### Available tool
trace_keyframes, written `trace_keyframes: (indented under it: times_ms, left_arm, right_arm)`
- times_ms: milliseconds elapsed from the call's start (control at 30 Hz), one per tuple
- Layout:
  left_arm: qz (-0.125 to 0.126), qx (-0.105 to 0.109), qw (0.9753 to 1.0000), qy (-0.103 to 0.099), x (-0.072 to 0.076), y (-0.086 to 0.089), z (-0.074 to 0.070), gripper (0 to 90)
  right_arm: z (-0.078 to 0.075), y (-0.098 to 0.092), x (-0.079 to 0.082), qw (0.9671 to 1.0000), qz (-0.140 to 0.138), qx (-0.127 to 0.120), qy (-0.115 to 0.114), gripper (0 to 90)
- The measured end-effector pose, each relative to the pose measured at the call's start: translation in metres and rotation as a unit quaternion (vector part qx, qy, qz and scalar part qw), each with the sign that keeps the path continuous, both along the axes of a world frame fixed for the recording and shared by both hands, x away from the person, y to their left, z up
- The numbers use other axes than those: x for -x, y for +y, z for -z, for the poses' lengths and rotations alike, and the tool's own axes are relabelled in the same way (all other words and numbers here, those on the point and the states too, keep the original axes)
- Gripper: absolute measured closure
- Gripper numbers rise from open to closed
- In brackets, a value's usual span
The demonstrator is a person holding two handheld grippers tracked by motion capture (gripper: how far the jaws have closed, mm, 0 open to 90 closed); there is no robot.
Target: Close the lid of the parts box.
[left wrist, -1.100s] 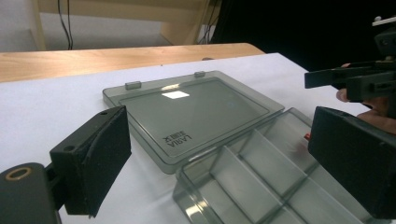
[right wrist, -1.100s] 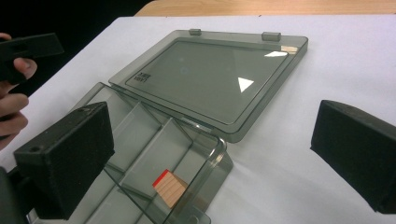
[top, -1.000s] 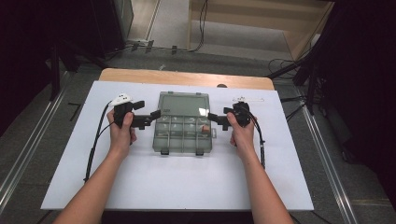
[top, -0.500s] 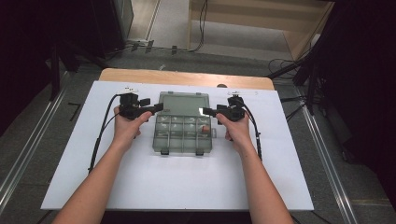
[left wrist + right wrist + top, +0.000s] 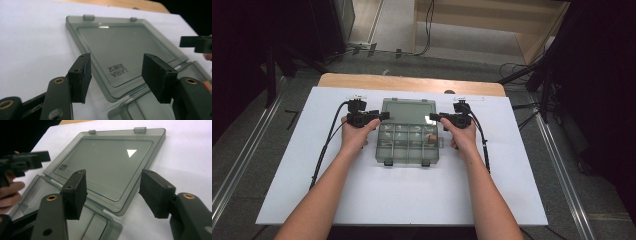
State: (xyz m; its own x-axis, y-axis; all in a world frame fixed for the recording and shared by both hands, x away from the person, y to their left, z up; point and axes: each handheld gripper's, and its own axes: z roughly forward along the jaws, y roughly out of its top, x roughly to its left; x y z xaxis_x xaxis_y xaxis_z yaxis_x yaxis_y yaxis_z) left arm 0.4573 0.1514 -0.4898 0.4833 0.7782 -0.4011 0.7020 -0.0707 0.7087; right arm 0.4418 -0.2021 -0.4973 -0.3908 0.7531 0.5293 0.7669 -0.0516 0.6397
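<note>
Compartment box (image 5: pixel 408 142) at table (image 5: pixel 287 165) centre, lid (image 5: pixel 117 55) swung fully back and lying flat, leaving trays exposed. Flanked by left gripper (image 5: pixel 382 116) and right gripper (image 5: pixel 435 117), jaws wide, empty, poised at lid's side edges. Moved farther up the box than a second ago.

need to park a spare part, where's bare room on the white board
Free: the wide strip between the box and the white board's near edge, and both outer sides beyond the hands. Crowded: the lid's flanks, with left tongs and right tongs.
</note>
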Motion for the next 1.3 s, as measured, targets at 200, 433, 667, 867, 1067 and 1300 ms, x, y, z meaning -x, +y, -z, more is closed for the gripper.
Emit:
trace_keyframes:
  times_ms: [200, 433, 667, 867, 1067, 1300]
  left_arm:
    - [0.001, 0.004, 1.0, 0.007, -0.001, -0.004, 0.004, 43.1]
    - [-0.009, 0.0, 0.9997, 0.023, -0.002, -0.007, 0.012, 42.8]
    - [-0.021, 0.007, 0.9993, 0.029, -0.003, -0.008, 0.013, 42.8]
    - [-0.015, 0.02, 0.999, 0.037, -0.005, -0.003, 0.014, 54.7]
    - [-0.012, 0.021, 0.9996, 0.011, -0.004, 0.003, 0.005, 67.8]
    - [0.004, 0.011, 0.9997, -0.021, 0.001, 0.01, -0.004, 83.3]
  right_arm:
    - [0.008, 0.007, -0.004, 0.9997, -0.007, 0.015, 0.02, 40.5]
    - [0.017, 0.01, -0.006, 0.999, -0.002, 0.024, 0.037, 40.8]
    - [0.021, 0.011, -0.008, 0.9991, 0.002, 0.015, 0.038, 46.8]
    - [0.019, 0.008, -0.006, 0.9996, 0.008, 0.016, 0.021, 54.1]
    - [0.009, 0.005, -0.002, 0.9993, 0.011, 0.034, -0.01, 67.3]
    - [0.001, 0.0, 0.007, 0.9977, 0.009, 0.048, -0.047, 80.2]
